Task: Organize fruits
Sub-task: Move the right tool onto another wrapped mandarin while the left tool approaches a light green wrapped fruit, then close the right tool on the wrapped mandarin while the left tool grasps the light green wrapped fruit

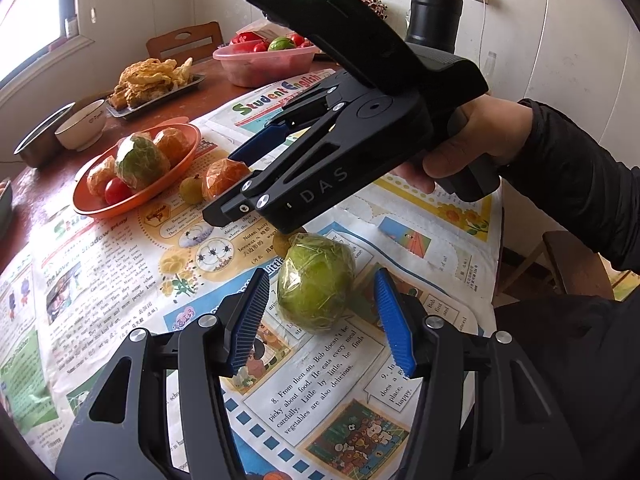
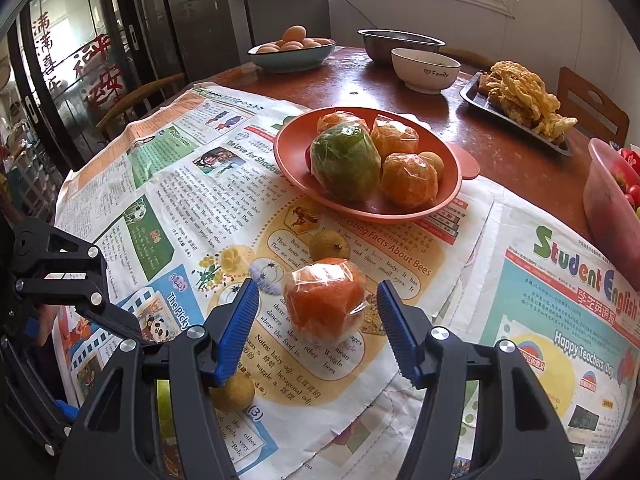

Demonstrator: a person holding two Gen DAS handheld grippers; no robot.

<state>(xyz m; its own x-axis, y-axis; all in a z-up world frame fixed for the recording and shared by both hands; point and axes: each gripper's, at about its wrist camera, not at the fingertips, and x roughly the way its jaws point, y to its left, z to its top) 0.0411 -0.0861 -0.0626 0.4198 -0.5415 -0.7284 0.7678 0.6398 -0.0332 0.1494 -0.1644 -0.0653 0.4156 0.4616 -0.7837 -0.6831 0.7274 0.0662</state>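
Observation:
My left gripper [image 1: 320,320] is open, its blue pads on either side of a plastic-wrapped green fruit [image 1: 316,282] lying on the newspaper. My right gripper [image 2: 318,328] is open around a wrapped orange [image 2: 324,300] on the newspaper; it also shows in the left wrist view [image 1: 236,184], above that orange [image 1: 222,178]. An orange plate [image 2: 292,160] holds a wrapped green fruit [image 2: 346,162], wrapped oranges [image 2: 408,178] and a small brown fruit. Two small yellow-brown fruits [image 2: 330,244] [image 2: 234,394] lie loose on the paper.
Newspaper [image 2: 560,300] covers the near table. Behind stand a bowl of eggs [image 2: 292,50], a steel bowl [image 2: 400,42], a white bowl [image 2: 426,70], a tray of fried food [image 2: 520,100] and a pink tub of tomatoes [image 1: 268,62]. A black flask [image 1: 434,12] stands at the back.

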